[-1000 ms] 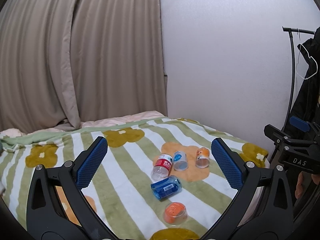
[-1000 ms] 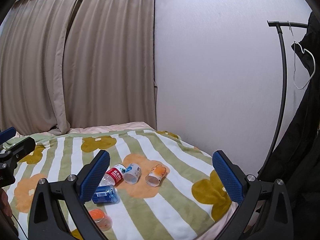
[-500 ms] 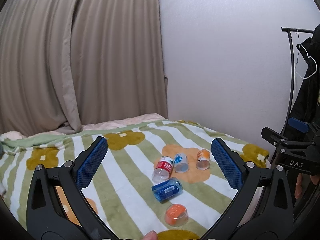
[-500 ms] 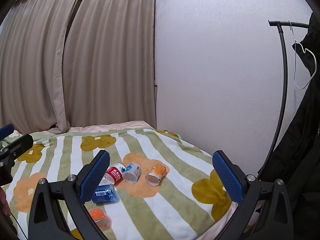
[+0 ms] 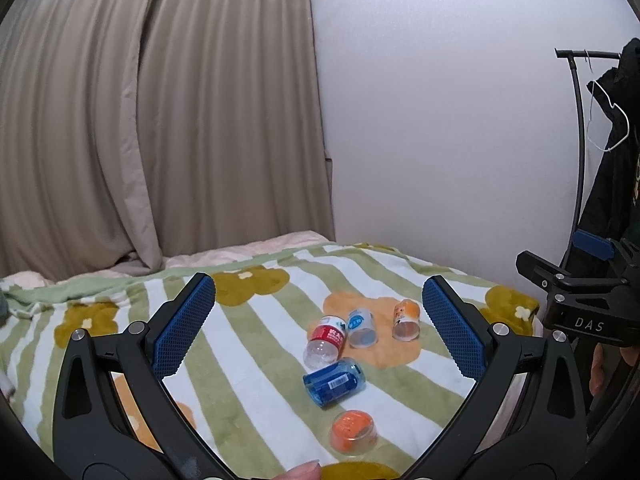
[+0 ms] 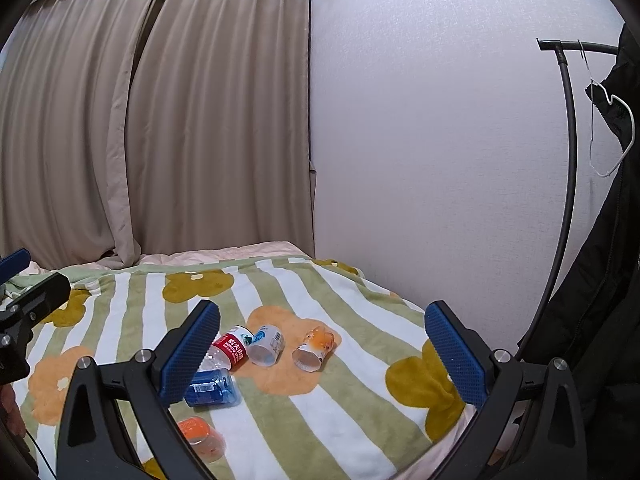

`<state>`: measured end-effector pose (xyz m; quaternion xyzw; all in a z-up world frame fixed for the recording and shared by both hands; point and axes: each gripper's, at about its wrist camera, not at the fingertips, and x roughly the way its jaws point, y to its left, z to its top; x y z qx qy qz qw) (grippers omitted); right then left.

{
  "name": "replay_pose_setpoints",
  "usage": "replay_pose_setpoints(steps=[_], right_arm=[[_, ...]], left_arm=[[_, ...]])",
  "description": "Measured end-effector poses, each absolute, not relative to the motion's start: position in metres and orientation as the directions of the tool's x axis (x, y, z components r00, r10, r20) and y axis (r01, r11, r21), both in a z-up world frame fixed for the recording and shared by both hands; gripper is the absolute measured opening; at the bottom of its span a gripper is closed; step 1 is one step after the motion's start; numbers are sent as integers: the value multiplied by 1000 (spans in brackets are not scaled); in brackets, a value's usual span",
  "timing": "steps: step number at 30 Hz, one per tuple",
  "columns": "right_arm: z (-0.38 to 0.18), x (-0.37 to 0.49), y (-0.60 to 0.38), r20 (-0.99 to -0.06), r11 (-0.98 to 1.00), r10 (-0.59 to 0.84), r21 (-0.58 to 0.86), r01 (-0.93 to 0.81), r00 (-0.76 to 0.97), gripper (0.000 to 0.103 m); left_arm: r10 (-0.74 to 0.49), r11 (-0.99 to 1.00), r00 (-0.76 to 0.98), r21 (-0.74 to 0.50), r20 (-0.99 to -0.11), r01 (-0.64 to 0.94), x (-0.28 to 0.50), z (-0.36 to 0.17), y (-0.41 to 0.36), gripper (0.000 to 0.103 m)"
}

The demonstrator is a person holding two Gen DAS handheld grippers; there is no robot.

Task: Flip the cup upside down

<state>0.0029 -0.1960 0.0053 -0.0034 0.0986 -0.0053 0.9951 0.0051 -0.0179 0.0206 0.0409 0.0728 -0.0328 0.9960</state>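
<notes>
A bed (image 5: 260, 344) under a striped, flowered blanket fills the room's corner — curtain (image 5: 140, 120) behind, wall to the right. The left gripper (image 5: 318, 312) hangs above it, jaws wide apart, holding nothing. Five cups lie loosely clustered mid-blanket: red cup (image 5: 326, 340), blue cup (image 5: 334, 380), orange cup (image 5: 354, 434) nearest the foot edge, white cup (image 5: 362, 328), orange-printed cup (image 5: 406, 320). The right gripper (image 6: 322, 344) — jaws also spread, empty — hovers beside a coat rack (image 6: 568, 160).

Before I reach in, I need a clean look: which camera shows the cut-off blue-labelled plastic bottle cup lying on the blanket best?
The left wrist view: the cut-off blue-labelled plastic bottle cup lies on its side, fully visible between the open fingers. In the right wrist view, the right gripper's left finger covers part of it.
</notes>
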Motion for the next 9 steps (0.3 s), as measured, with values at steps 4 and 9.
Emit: replay_pose_setpoints(steps=[4, 9], right_arm=[[5, 2, -195, -197, 1000, -10, -5, 10, 980, 102], [5, 3, -196, -197, 1000, -11, -5, 10, 980, 102]], left_arm=[[-58, 994, 988, 87, -145, 71, 6, 20, -20, 103], [-63, 994, 987, 79, -144, 75, 6, 20, -20, 103]])
